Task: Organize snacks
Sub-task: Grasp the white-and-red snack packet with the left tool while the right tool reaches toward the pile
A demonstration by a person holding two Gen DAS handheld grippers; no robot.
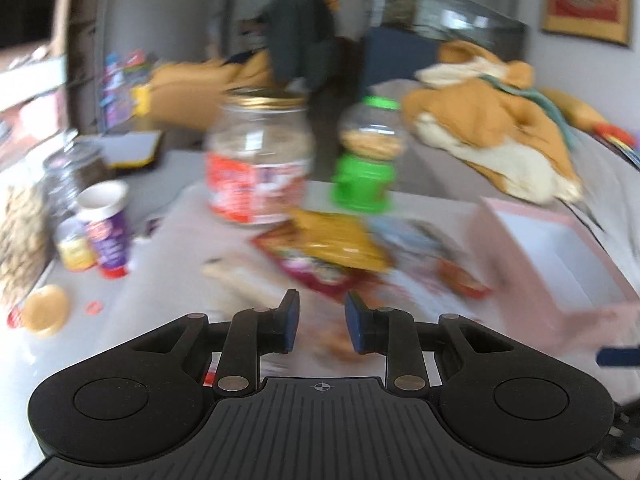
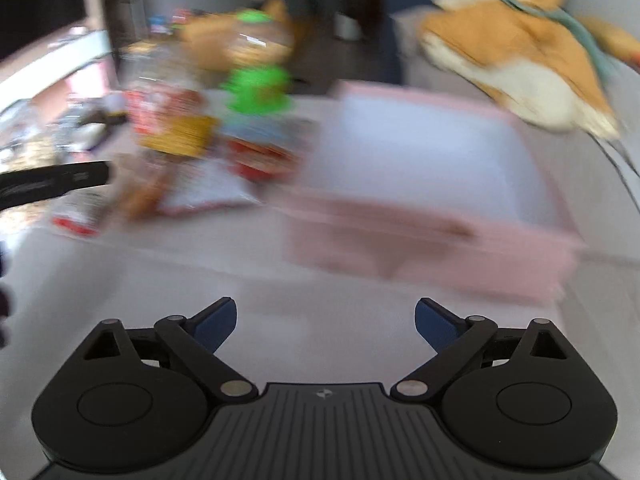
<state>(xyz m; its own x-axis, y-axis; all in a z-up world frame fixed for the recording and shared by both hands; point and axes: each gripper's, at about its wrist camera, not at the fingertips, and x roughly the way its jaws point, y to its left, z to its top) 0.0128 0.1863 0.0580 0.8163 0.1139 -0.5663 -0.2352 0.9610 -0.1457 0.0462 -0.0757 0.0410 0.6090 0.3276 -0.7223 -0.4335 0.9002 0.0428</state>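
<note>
Bare white table before wide-spread right tool; left tool narrowly parted, empty, above crinkly snack packets; pink box alongside.

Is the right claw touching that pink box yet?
Apart. The right wrist view shows the right claw wide open, with bare white table between its fingertips and the pink box.

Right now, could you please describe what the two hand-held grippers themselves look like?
Both look alike: the left hand-held gripper and the right hand-held gripper have matte black bodies with two round housings, a ribbed centre plate bearing a small crosshair mark, black linkage arms with silver pivot pins, and dark blue finger pads. No cables or sleeves are visible.
</note>
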